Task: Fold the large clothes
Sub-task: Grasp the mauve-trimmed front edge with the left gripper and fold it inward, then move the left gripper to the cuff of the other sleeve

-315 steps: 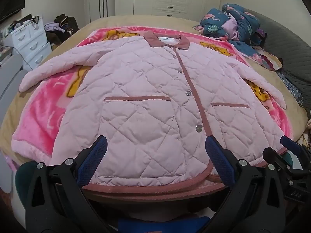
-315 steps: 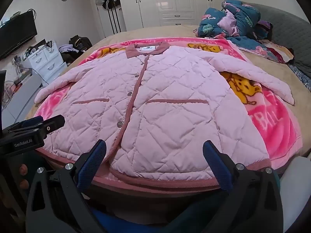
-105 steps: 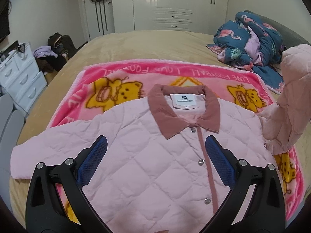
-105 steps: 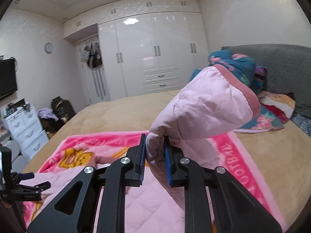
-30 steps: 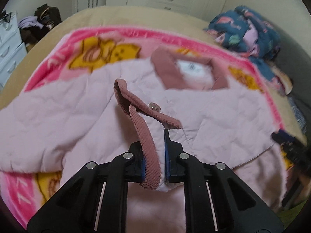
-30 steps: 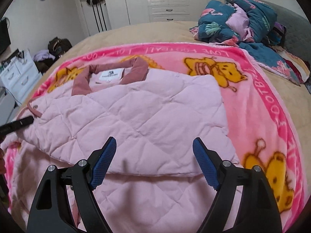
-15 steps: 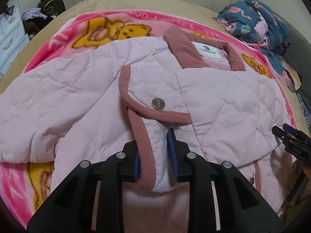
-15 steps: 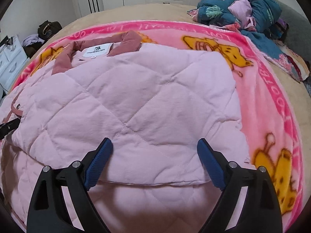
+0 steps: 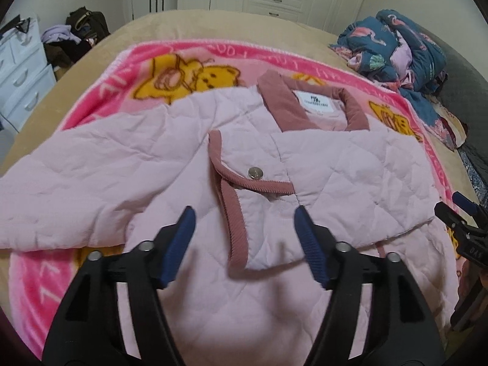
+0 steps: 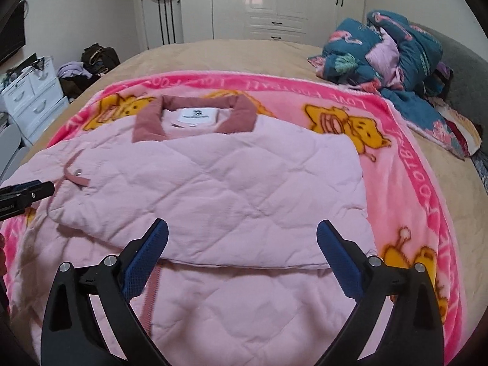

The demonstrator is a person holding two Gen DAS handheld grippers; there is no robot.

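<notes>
A pink quilted jacket (image 9: 350, 170) with a dusty-rose collar (image 9: 283, 103) lies on a pink cartoon blanket (image 9: 128, 70) on the bed. Its right side is folded over the front, and the rose-trimmed corner (image 9: 235, 213) with a snap lies flat. Its left sleeve (image 9: 76, 177) stretches out to the left. My left gripper (image 9: 242, 238) is open just above that corner, holding nothing. My right gripper (image 10: 241, 247) is open over the folded panel (image 10: 213, 189), empty. The jacket also fills the right wrist view, collar (image 10: 195, 119) at the far end.
A heap of blue flamingo-print bedding (image 10: 396, 55) sits at the far right of the bed. White drawers (image 10: 30, 97) and dark bags (image 10: 97, 58) stand on the left. White wardrobes (image 10: 274, 3) line the back wall.
My left gripper let go of the rose-trimmed corner and opened wide; the corner now lies flat on the jacket. Both grippers have drawn back a little.
</notes>
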